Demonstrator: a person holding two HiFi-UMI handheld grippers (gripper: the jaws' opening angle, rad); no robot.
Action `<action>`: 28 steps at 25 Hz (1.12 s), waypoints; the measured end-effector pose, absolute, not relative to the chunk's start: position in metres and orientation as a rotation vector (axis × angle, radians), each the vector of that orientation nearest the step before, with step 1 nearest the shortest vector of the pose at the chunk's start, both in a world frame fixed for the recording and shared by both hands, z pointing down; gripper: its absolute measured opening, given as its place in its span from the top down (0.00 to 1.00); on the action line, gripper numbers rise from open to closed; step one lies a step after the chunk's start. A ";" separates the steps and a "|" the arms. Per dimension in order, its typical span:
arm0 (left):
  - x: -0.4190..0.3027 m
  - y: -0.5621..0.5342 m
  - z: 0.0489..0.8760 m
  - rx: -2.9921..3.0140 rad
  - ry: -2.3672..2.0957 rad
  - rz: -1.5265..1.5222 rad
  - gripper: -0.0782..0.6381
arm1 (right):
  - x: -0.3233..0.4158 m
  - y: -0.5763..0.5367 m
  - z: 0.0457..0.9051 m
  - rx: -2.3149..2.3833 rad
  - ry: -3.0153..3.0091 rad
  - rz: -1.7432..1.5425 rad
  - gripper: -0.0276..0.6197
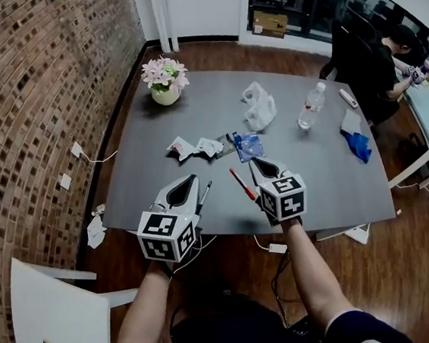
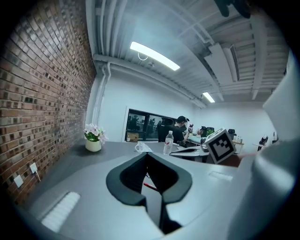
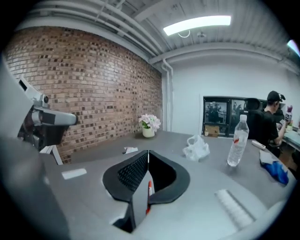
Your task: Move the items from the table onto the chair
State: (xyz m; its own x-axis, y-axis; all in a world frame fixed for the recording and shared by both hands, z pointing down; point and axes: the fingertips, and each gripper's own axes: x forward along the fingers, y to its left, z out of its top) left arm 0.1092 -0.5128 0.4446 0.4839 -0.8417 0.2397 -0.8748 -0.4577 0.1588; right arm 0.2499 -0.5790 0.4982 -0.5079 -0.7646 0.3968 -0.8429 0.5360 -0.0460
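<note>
Two pens show: one red pen, one black pen. There is one water bottle and one flower pot.

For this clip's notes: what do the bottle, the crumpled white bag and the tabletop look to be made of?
Bottle: clear glossy plastic; the table shows through it.
Bag: thin white plastic film, crumpled and slightly translucent.
Tabletop: smooth matte grey with a dull sheen, probably laminate, though the look leaves that open.

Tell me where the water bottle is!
In the head view, the water bottle stands upright on the far right part of the grey table, just right of the crumpled white plastic bag.
</note>
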 end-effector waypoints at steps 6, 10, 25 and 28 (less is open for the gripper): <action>0.102 -0.502 0.396 2.543 -1.525 0.104 0.87 | 0.238 -0.556 0.404 1.349 -2.642 0.112 0.95; 0.092 -0.494 0.374 2.564 -1.568 0.052 0.87 | 0.224 -0.540 0.363 1.327 -2.739 0.022 0.95; -0.058 -0.376 0.348 2.286 -2.031 -0.046 0.87 | 0.055 -0.444 0.297 0.792 -3.055 -0.151 0.95; -0.102 -0.332 0.340 2.209 -2.134 -0.061 0.87 | 0.006 -0.409 0.293 0.667 -3.096 -0.154 0.95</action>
State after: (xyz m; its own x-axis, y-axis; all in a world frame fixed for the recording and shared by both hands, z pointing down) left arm -0.1023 -0.3320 0.3405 0.0350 -0.9992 0.0199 -0.9965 -0.0334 0.0773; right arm 0.0058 -0.4092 0.2934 -0.9111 -0.4092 -0.0490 -0.4120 0.9068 0.0890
